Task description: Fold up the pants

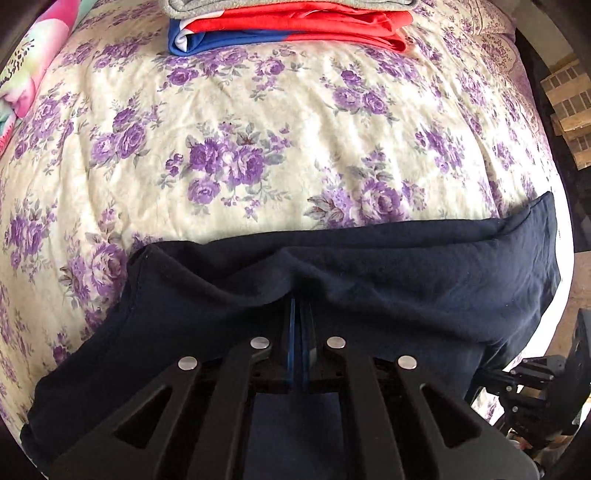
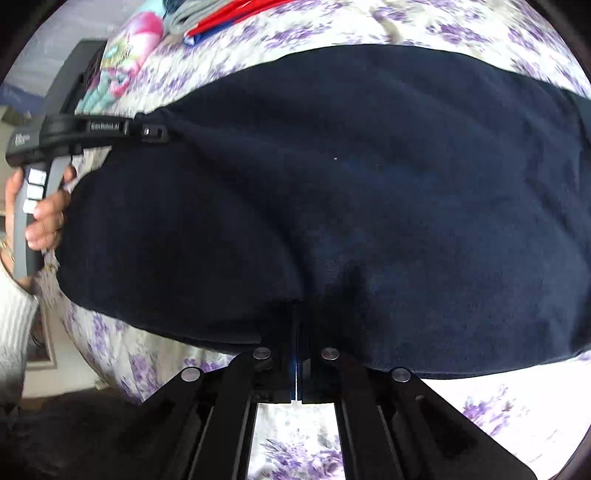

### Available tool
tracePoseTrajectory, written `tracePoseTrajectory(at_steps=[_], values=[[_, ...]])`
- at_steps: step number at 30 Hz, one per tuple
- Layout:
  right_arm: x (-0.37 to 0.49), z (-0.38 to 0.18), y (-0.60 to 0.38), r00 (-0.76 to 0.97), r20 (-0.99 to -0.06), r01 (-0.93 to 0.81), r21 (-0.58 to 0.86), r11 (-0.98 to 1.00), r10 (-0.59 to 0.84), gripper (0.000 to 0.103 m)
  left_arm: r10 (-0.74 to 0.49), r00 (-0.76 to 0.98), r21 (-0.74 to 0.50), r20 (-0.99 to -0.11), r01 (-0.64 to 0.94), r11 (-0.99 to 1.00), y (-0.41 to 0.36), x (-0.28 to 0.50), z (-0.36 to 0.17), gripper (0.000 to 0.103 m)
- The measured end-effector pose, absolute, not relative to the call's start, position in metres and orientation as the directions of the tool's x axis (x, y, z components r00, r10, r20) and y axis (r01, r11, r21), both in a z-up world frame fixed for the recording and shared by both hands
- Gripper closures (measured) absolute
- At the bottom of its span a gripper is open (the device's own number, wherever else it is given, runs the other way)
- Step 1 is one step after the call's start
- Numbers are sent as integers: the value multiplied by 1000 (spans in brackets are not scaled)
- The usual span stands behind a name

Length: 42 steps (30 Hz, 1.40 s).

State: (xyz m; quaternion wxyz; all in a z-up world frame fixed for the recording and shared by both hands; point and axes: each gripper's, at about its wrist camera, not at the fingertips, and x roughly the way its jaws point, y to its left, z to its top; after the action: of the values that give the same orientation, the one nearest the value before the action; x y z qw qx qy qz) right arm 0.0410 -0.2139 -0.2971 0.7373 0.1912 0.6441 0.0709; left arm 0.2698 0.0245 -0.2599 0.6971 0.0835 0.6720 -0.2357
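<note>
The dark navy pants (image 1: 369,295) lie folded across the near part of a floral bed. My left gripper (image 1: 300,295) is shut on the pants' near edge, the cloth bunched over its blue pads. In the right wrist view the pants (image 2: 351,192) fill most of the frame. My right gripper (image 2: 296,314) is shut on their near edge. The left gripper (image 2: 153,131) shows there at the left, held by a hand, pinching the pants' left edge.
The bed cover (image 1: 258,129) is cream with purple roses. A stack of folded clothes (image 1: 288,26), red, blue and grey, sits at the far side. A pink and teal cloth (image 1: 26,74) lies far left. The bed's right edge (image 1: 554,166) drops to the floor.
</note>
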Motion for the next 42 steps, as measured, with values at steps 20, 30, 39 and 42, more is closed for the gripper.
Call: tracePoseTrajectory(at_steps=[20,30,39,42], values=[[-95,-297,-421,582,-764,611,636,471,278,40,-183,-36,-178,-982,480,859,92,99,-257,100],[-55,-310,-457,682,-679,574,727,377,273,87,-112,-38,-116,-993,465,878,96,101,-254,100],[-47,-295,-445,574,-793,583,570,578,203,86,-318,-61,-299,-946,537,788,10,117,-201,100],[-48,-298,-447,577,-787,584,585,562,219,86,-388,-69,-365,-919,520,772,-35,139,-204,100]])
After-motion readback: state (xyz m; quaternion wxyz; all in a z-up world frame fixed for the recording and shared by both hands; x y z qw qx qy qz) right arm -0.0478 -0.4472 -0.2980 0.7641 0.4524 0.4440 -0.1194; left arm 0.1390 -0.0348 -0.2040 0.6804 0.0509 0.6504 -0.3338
